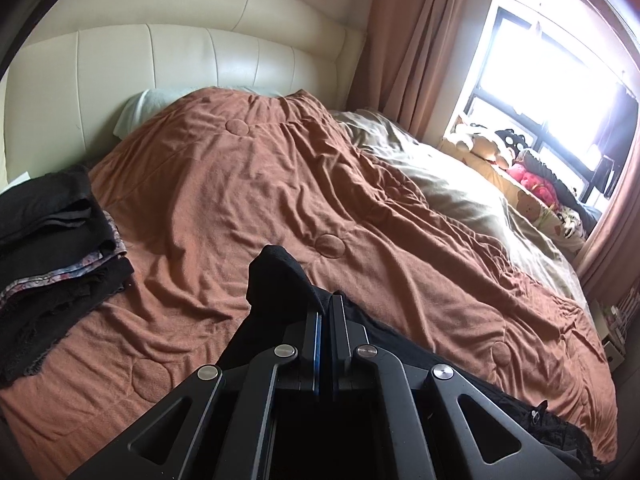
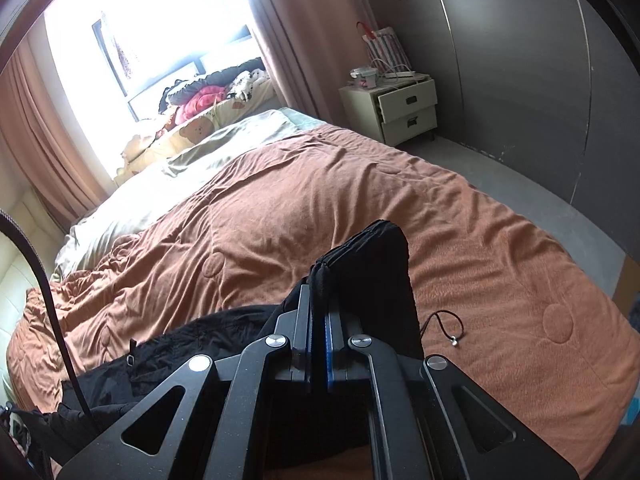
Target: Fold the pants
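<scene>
Black pants [image 1: 276, 280] hang between my two grippers above a brown quilt [image 1: 248, 184]. My left gripper [image 1: 325, 304] is shut on one edge of the pants, whose cloth sticks up past the left finger. My right gripper [image 2: 318, 296] is shut on another edge of the pants [image 2: 372, 264], which stands up as a folded black flap. The rest of the pants [image 2: 168, 360] trails down to the left onto the quilt [image 2: 320, 192]. A black drawstring [image 2: 444, 326] with a metal tip lies on the quilt to the right.
A stack of folded dark clothes [image 1: 52, 232] lies at the left of the bed by the cream headboard [image 1: 192, 48]. A beige blanket [image 1: 448, 176] lies toward the window side. Stuffed toys [image 2: 208, 96] fill the sill. A white nightstand [image 2: 400, 108] stands by a dark wardrobe [image 2: 520, 60].
</scene>
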Demonstrator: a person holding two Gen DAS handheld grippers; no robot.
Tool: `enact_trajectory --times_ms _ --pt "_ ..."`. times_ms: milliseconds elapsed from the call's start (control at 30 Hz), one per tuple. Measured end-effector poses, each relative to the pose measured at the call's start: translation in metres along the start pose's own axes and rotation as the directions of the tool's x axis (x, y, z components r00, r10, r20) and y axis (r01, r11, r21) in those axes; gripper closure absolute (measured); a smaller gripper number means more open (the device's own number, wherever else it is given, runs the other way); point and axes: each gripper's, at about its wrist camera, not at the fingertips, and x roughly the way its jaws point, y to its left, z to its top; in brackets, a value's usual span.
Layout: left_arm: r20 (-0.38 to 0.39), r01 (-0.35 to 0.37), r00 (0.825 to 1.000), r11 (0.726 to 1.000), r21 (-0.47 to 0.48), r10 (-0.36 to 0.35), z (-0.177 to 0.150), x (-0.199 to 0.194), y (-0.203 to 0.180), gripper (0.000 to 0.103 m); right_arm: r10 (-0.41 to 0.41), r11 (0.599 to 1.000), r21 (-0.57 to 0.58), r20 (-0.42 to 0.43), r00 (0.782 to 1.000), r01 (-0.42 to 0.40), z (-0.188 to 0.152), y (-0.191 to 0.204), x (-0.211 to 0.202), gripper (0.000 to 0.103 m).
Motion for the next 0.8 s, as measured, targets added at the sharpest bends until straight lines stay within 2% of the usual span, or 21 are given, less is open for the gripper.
enact_trajectory --times_ms 400,800 --pt "-0.142 -0.083 0.985 0.991 0.102 0.097 -0.011 0.132 -0.04 0.1 -0.121 0.99 -0.074 -0.07 0.99 0.116 0.02 0.04 0.129 0.102" --pt "-0.184 -0.142 0.966 0.97 0.197 0.179 -0.02 0.2 -0.063 0.1 -0.194 0.972 -0.146 -0.071 0.978 0.182 0.028 0.068 0.202 0.102"
